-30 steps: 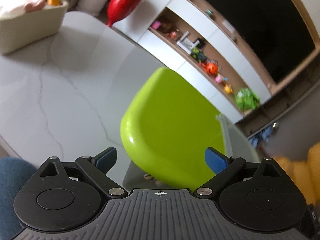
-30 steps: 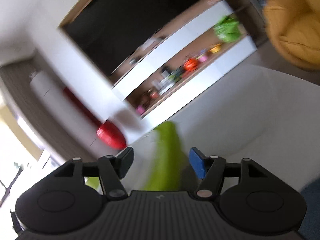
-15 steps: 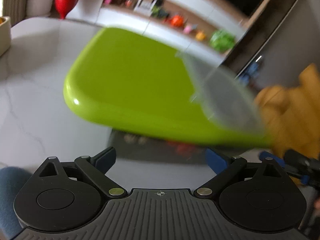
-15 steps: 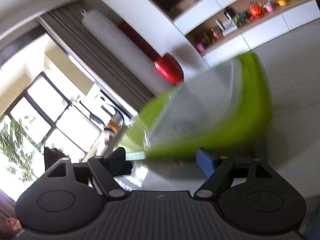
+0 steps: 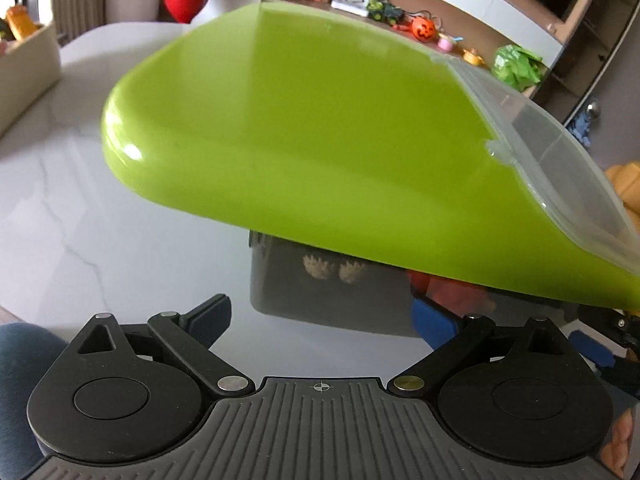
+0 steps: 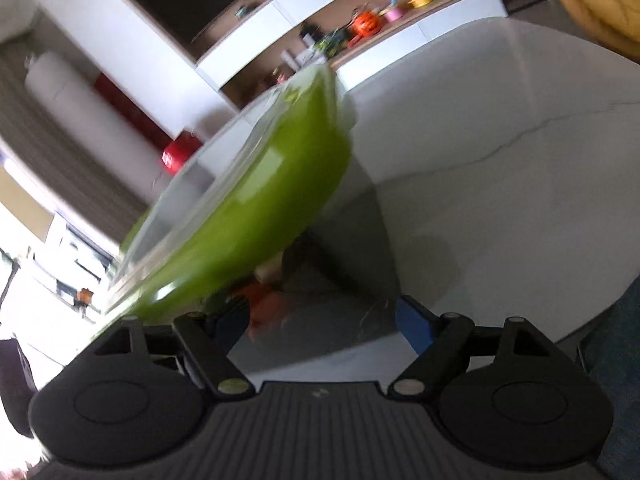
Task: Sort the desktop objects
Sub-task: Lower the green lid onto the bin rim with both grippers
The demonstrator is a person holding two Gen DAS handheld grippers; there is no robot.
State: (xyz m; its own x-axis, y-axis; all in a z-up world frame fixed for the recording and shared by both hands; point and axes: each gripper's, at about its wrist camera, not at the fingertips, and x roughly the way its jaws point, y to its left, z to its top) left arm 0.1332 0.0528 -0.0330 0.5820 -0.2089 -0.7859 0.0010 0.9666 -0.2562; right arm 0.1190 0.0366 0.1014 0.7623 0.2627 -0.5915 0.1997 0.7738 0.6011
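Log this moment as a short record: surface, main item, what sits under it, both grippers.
surface: white marble-look table
main item: green lid with a clear plastic edge, tilted, raised over a box
under it: dark translucent box on the table, small items inside, blurred
left gripper: open, nothing between its pads
right gripper: open, near the box, not gripping it
background: beige bin at the table's far left
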